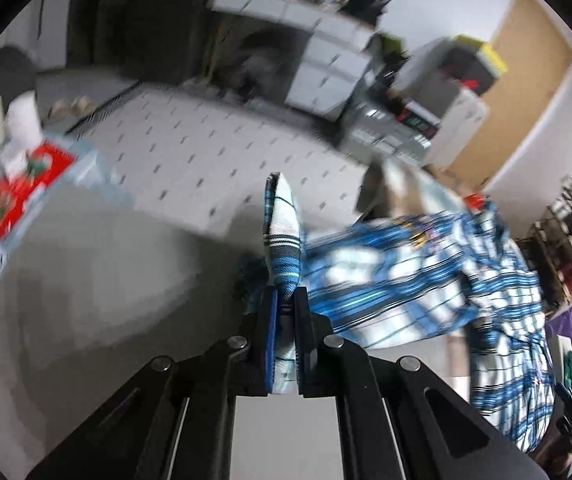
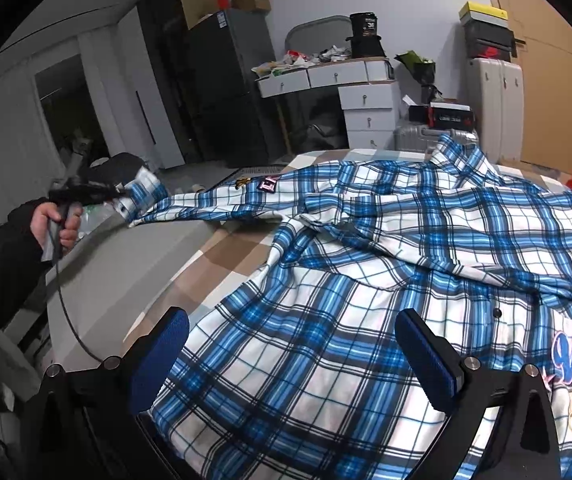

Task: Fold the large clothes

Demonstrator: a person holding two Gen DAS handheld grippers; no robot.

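A large blue-and-white plaid shirt [image 2: 386, 272] lies spread front-up over a bed with a brown-checked cover [image 2: 221, 256]. Its left sleeve stretches out past the bed's left edge. In the left wrist view my left gripper [image 1: 284, 300] is shut on the sleeve cuff [image 1: 281, 232], which sticks up between the blue pads; the rest of the shirt [image 1: 426, 280] trails off to the right. In the right wrist view that gripper [image 2: 125, 196] shows at the sleeve's end, held by a hand [image 2: 55, 224]. My right gripper [image 2: 292, 348] hovers open over the shirt's lower body, nothing between its fingers.
A grey table surface [image 2: 125, 264] adjoins the bed on the left, with red boxes [image 1: 21, 184] at its far side. A white drawer desk [image 2: 350, 92], a dark fridge [image 2: 221, 88], suitcases [image 2: 494, 100] and a wooden door [image 2: 550, 80] stand behind.
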